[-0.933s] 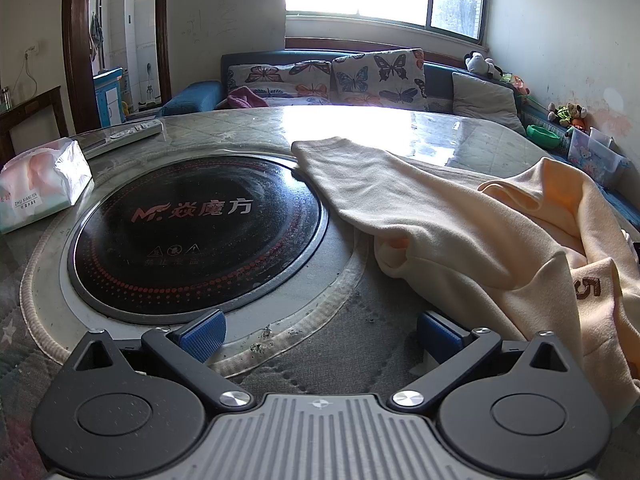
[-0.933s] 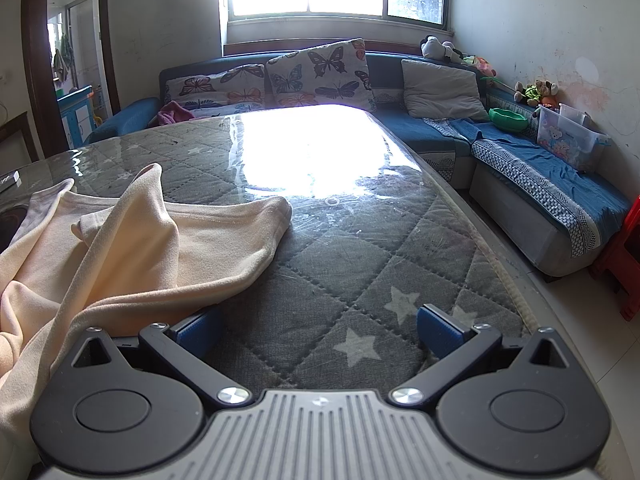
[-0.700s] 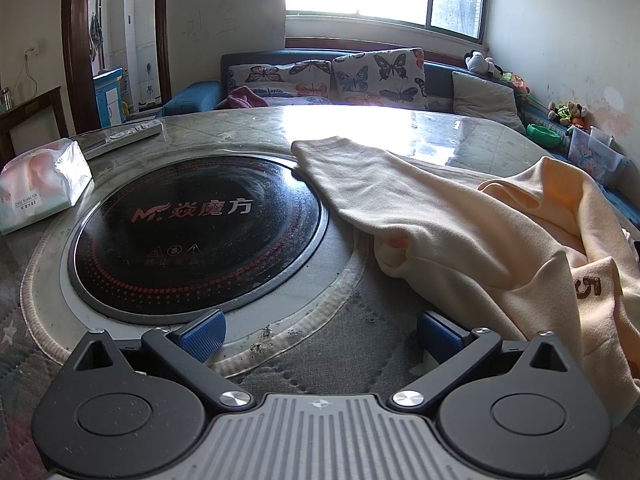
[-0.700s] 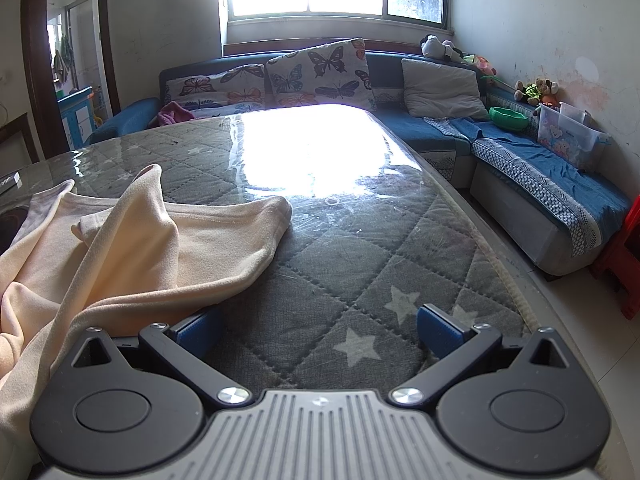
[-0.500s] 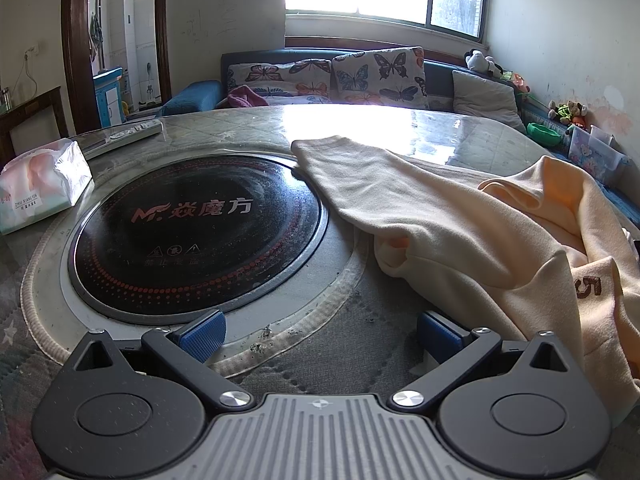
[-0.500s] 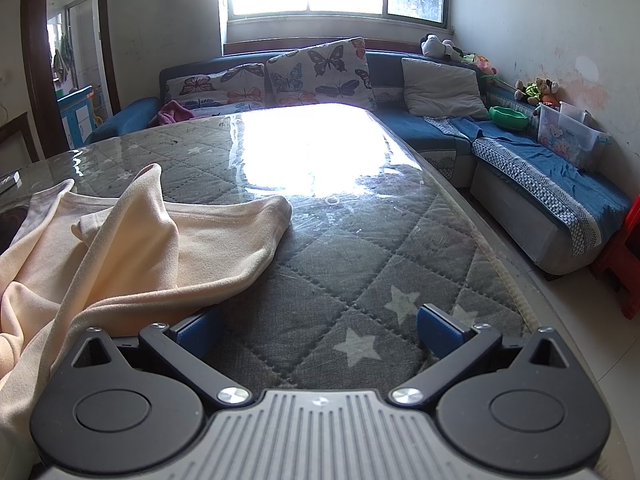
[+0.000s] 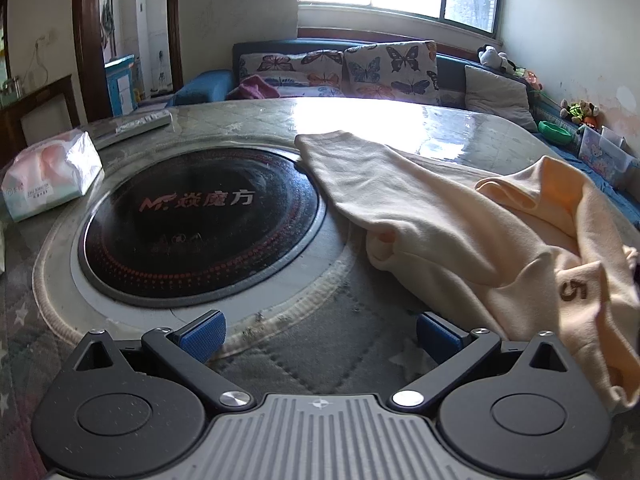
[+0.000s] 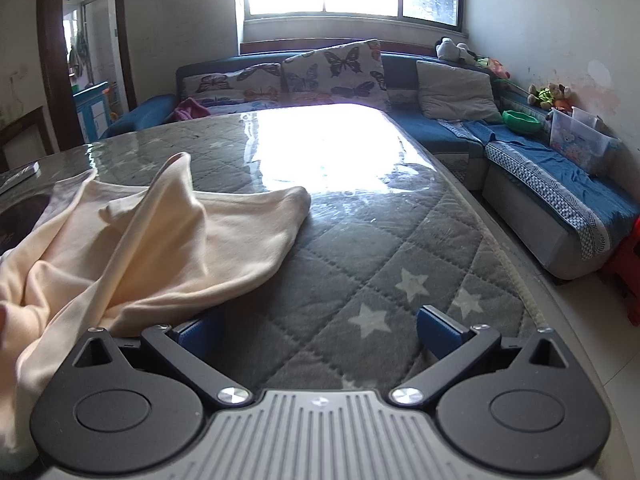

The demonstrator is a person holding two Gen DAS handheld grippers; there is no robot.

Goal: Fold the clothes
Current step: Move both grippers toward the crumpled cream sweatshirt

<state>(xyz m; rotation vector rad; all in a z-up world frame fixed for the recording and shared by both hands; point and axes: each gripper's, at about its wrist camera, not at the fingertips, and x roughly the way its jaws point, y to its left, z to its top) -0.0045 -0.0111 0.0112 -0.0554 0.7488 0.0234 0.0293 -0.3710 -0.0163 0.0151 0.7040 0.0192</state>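
The garment [image 7: 440,216] is pale cream with a brown "5". The table cover [image 8: 360,264] is grey, quilted, white-starred. At 12 o'clock, butterfly-print cushions [image 8: 336,70].

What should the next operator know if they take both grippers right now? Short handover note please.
Left gripper: open, empty, low over the table.
Right gripper: open, empty, its left finger at the cloth's edge.
Cream garment: crumpled on the table between the grippers, one part lying toward the black round cooktop, a "5" print showing.
Done: no fold visible.
Left: spread it flat, then fold.
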